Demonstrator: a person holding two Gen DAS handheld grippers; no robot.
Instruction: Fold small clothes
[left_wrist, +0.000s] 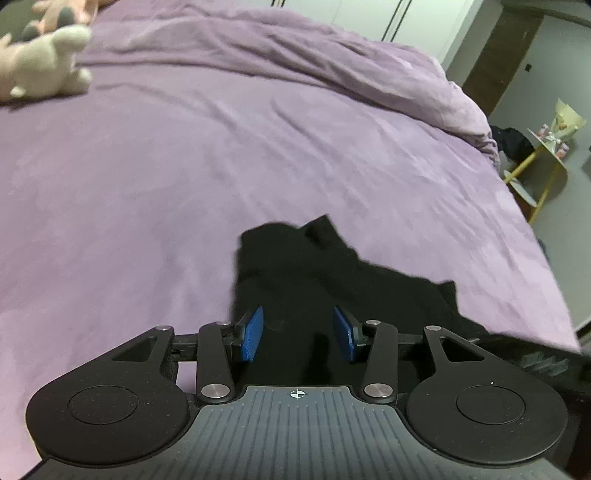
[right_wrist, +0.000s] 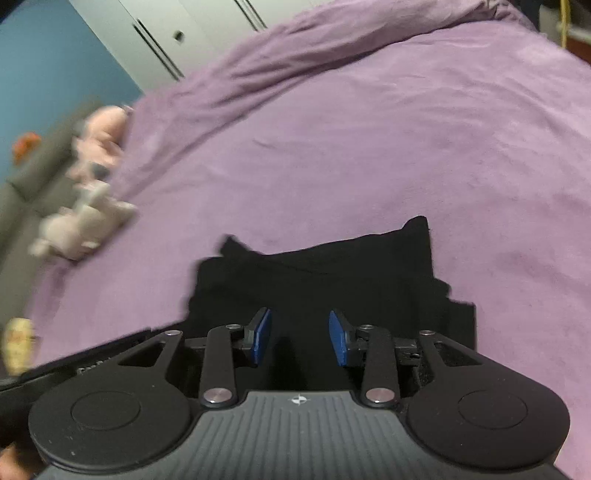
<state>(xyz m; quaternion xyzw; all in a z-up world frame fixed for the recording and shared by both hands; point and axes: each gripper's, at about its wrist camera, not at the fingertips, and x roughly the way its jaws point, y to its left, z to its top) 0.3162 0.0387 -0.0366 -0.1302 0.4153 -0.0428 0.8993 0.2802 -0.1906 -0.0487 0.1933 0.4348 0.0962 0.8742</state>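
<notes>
2 grippers hover over the black garment on the purple bedspread: left gripper and right gripper, jaws apart, empty; cloth directly below and ahead, equally near.

No readable text anywhere — no labels, no numbers.

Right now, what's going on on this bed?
A person is folding a small black garment on a purple bedspread, working with a handheld gripper in each hand. The left gripper and right gripper both sit over the cloth with jaws parted, neither pinching it. A white plush toy lies off to one side.
</notes>
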